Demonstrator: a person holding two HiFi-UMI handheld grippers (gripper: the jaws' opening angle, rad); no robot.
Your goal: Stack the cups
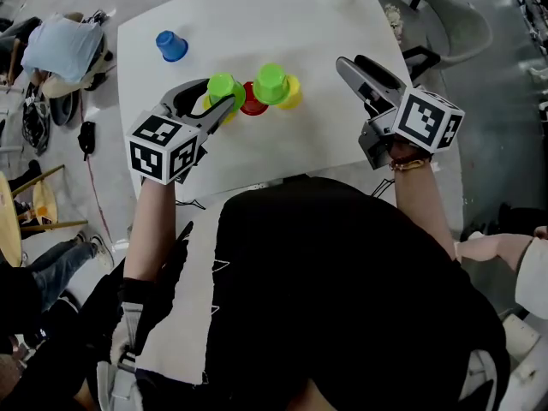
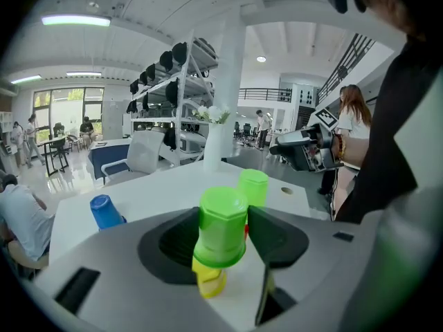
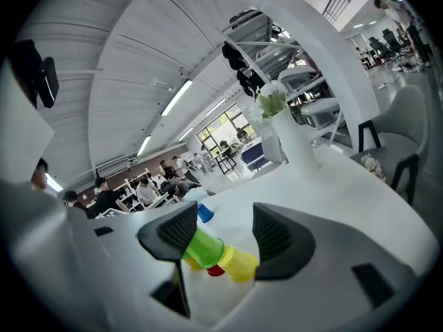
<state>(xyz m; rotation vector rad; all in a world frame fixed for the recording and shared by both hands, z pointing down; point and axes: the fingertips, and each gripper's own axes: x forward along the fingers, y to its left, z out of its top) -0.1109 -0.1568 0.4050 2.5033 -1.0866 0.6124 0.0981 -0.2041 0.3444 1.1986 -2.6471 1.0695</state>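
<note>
Cups stood clustered mid-bench. The left claw (image 1: 221,94) gripped a green cup (image 1: 224,86) over a yellow cup (image 2: 209,282). A red cup (image 1: 253,103) sat beside them, then a finished green-on-yellow pair (image 1: 274,84). A blue cup (image 1: 171,45) stood apart near the far left corner. The right claw (image 1: 351,61) hung wide and empty. Stacking appeared roughly half done, with the red and blue cups still loose.

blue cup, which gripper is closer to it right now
Left. The left gripper, shut on a green cup, is a short way from the blue cup toward the person. The right gripper is open at the far right of the table, past the other cups.
</note>
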